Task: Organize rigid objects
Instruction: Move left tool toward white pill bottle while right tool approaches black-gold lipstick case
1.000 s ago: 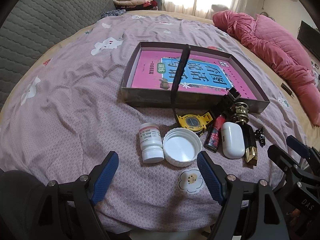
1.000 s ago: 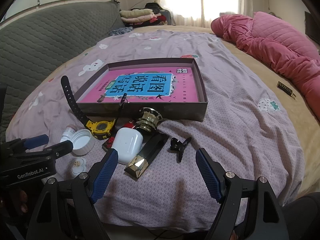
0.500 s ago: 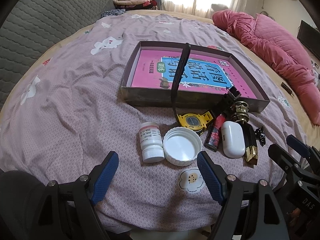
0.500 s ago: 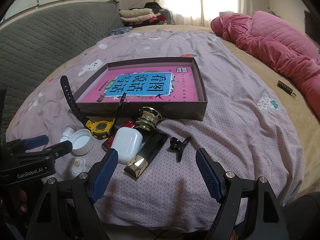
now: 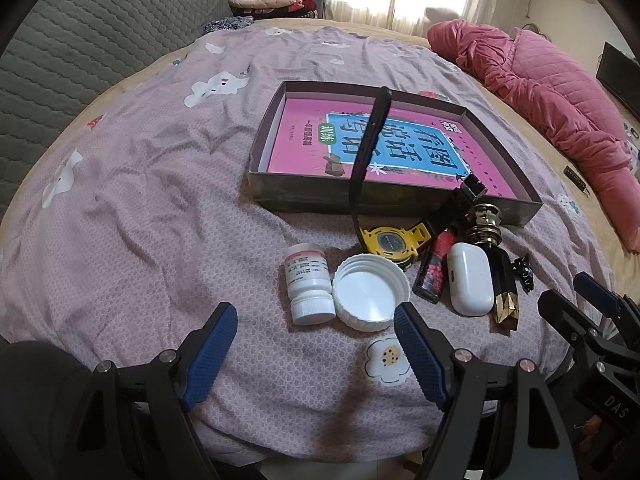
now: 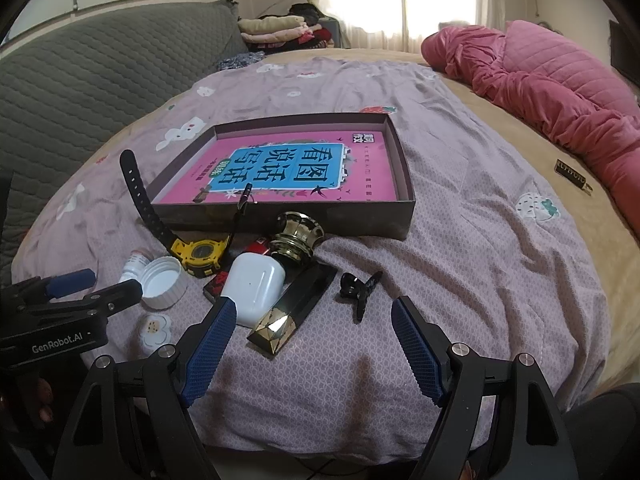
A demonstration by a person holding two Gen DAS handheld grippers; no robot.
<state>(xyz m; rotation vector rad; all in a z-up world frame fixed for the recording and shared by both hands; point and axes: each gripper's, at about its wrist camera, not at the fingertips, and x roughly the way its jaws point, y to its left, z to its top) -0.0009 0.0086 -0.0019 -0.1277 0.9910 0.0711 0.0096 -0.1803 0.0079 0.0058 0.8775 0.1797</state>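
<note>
Both held low over the near edge of the bed [image 5: 132, 184], aimed forward across the purple patterned sheet toward the shallow cardboard box [image 5: 400, 196].

Left gripper [image 5: 316, 344]: spread wide, blue-padded fingers [image 5: 210, 350] apart, nothing between them, touching nothing. Just ahead of the gap, a small white pill bottle [image 5: 308, 284] standing cap-down and, touching its side, an upturned white jar lid [image 5: 370, 294]. Right fingertip just beside the lid's rim.

Right gripper [image 6: 314, 344]: likewise wide open and empty, hovering above bare sheet. Left fingertip close to the white earbud case [image 6: 256, 288]; whether in contact, cannot tell. Between and beyond the fingers, a black and gold faceted bar [image 6: 294, 312] lying diagonally and a black hair clip [image 6: 360, 286] just to its right, apart from it.

Clustered in front of the box's near wall: yellow digital watch [image 5: 390, 242] with one black strap rising over the box wall, a red and black lighter [image 5: 434, 268] beside the earbud case, and a brass doorknob [image 6: 298, 240] at the far end of the faceted bar. Inside the box, a pink and blue book cover with Chinese lettering [image 6: 288, 170] lying flat on the bottom. All loose items outside the box, on the sheet.

Farther right on the bed, a pink quilted duvet [image 6: 560, 84] bunched up; a small dark rectangular item [image 6: 571, 174] on the tan blanket near it. Grey quilted headboard [image 6: 80, 92] on the left.
</note>
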